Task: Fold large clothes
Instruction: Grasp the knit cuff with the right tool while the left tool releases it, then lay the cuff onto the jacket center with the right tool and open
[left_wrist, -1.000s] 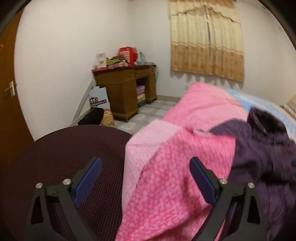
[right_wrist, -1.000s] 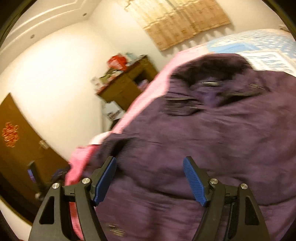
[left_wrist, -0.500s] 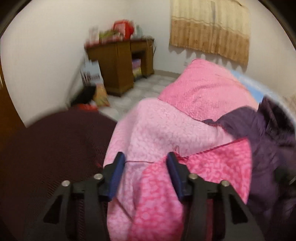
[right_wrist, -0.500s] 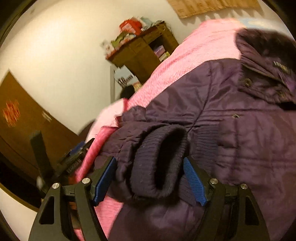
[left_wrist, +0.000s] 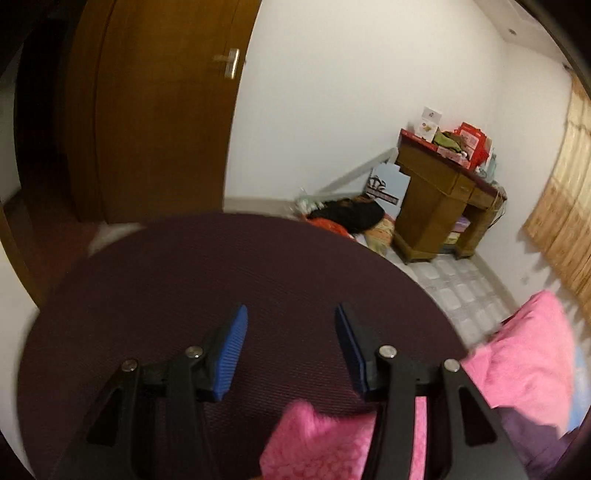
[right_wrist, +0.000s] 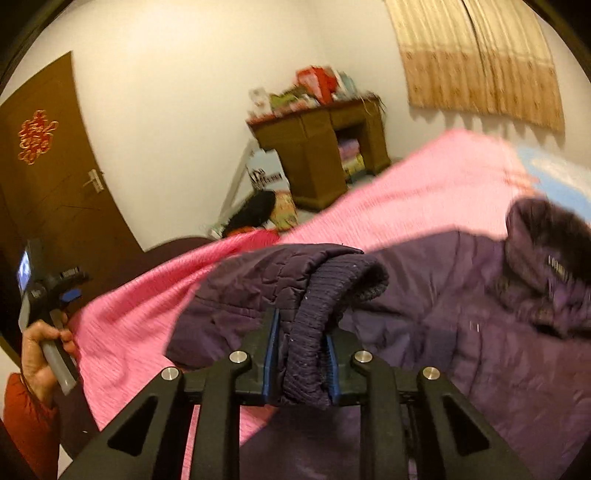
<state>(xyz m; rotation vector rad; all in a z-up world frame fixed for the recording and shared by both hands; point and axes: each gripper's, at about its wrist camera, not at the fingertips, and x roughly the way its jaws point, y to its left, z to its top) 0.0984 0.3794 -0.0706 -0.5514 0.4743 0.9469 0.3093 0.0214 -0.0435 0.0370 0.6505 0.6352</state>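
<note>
Two grippers, one cuff caught — the coat (right_wrist: 461, 332) lies on the pink blanket (right_wrist: 424, 192).

Left wrist view: left gripper (left_wrist: 290, 325) has its jaws apart with nothing between them, over a dark maroon mesh surface (left_wrist: 184, 280) I cannot identify; only a purple sliver of coat shows at the lower right edge. Right wrist view: right gripper (right_wrist: 301, 332), just closed, is clamped on the ribbed cuff (right_wrist: 325, 295) — the quilted purple sleeve bunches behind it, and the collar is blurred.
</note>
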